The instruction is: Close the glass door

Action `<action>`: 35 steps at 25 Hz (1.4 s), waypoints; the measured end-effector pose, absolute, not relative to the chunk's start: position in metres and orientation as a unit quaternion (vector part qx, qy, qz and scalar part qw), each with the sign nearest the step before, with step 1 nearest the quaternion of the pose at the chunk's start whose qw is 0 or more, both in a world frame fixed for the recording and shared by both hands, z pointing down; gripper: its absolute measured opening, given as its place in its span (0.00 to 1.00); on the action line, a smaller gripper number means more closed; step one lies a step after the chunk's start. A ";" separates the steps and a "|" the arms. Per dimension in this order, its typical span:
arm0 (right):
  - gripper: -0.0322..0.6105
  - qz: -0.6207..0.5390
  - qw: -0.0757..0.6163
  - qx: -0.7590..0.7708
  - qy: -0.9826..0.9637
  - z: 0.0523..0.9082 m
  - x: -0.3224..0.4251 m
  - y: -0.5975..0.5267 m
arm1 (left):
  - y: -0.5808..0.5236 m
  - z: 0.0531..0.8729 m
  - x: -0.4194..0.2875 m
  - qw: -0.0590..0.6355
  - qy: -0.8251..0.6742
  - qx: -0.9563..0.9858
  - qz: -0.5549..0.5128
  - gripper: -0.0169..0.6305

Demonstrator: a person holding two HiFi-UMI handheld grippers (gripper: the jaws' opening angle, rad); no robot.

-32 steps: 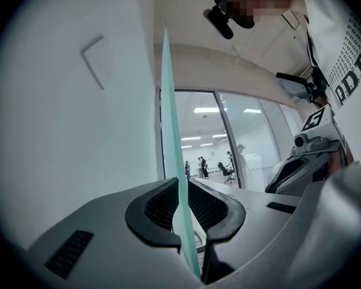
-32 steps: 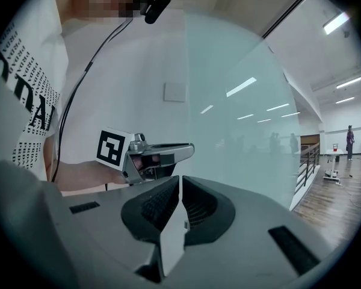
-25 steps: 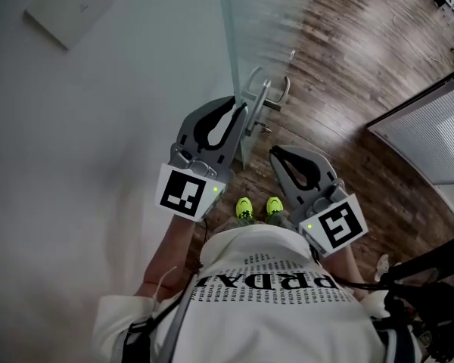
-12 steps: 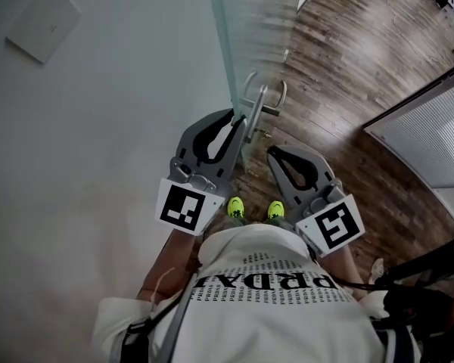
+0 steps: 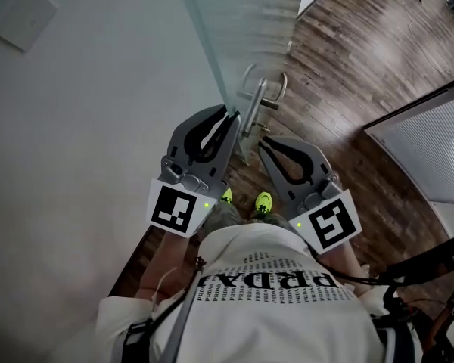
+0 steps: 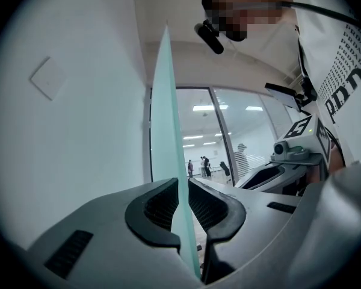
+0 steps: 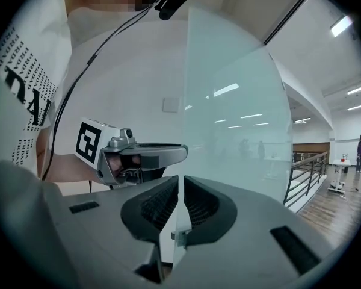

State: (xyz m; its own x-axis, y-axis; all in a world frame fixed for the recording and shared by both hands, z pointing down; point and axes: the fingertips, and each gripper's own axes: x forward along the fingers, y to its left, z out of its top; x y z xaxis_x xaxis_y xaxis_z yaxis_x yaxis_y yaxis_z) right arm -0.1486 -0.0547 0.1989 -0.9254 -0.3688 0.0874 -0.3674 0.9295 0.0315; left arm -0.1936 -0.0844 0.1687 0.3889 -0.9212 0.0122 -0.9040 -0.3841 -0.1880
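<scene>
The glass door [image 5: 242, 29] stands edge-on in the head view, its metal lever handle [image 5: 256, 100] just beyond my grippers. My left gripper [image 5: 227, 116] is shut on the door's edge below the handle. In the left gripper view the greenish glass edge [image 6: 168, 131] runs straight down between the left gripper's [image 6: 183, 188] close-set jaws. My right gripper [image 5: 266, 144] sits a little right of the door edge, shut with nothing held. In the right gripper view the right gripper's [image 7: 180, 185] jaws nearly touch, with the frosted pane [image 7: 240, 119] beyond them.
A white wall [image 5: 76, 127] with a square wall plate [image 5: 26, 17] fills the left. Dark wooden floor [image 5: 348, 74] lies to the right, bounded by a glass partition with blinds [image 5: 431, 134]. The person's bright shoes [image 5: 263, 201] show below the grippers. A railing [image 7: 307, 173] stands behind the pane.
The door edge, with my left gripper on it, has swung left towards the wall. The right gripper followed beside it, and the person's shoes have stepped forward.
</scene>
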 end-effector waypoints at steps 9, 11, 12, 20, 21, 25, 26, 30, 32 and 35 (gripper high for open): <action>0.08 0.006 0.071 0.252 -0.965 0.207 -0.110 -0.095 | -0.118 0.171 -0.142 0.054 0.497 -0.864 -0.059 0.10; 0.09 0.011 0.071 0.275 -0.959 0.207 -0.100 -0.107 | -0.131 0.173 -0.128 0.048 0.480 -0.874 -0.059 0.10; 0.09 0.014 0.074 0.288 -0.955 0.210 -0.094 -0.114 | -0.139 0.176 -0.121 0.048 0.470 -0.879 -0.062 0.11; 0.09 -0.024 0.108 0.353 -0.929 0.234 -0.053 -0.124 | -0.147 0.204 -0.062 0.061 0.411 -0.907 -0.071 0.13; 0.09 -0.027 0.110 0.354 -0.929 0.236 -0.048 -0.127 | -0.150 0.206 -0.055 0.059 0.410 -0.908 -0.070 0.14; 0.09 -0.034 0.109 0.345 -0.932 0.247 -0.042 -0.129 | -0.151 0.220 -0.045 0.060 0.412 -0.907 -0.072 0.14; 0.09 -0.037 0.112 0.338 -0.934 0.253 -0.042 -0.123 | -0.145 0.226 -0.044 0.059 0.417 -0.905 -0.068 0.14; 0.09 -0.057 0.130 0.308 -0.941 0.279 -0.042 -0.091 | -0.109 0.252 -0.047 0.055 0.445 -0.893 -0.049 0.14; 0.09 -0.071 0.129 0.299 -0.943 0.286 -0.039 -0.080 | -0.095 0.261 -0.046 0.063 0.453 -0.889 -0.039 0.14; 0.09 -0.088 0.130 0.284 -0.946 0.295 -0.034 -0.067 | -0.080 0.270 -0.040 0.075 0.460 -0.884 -0.029 0.14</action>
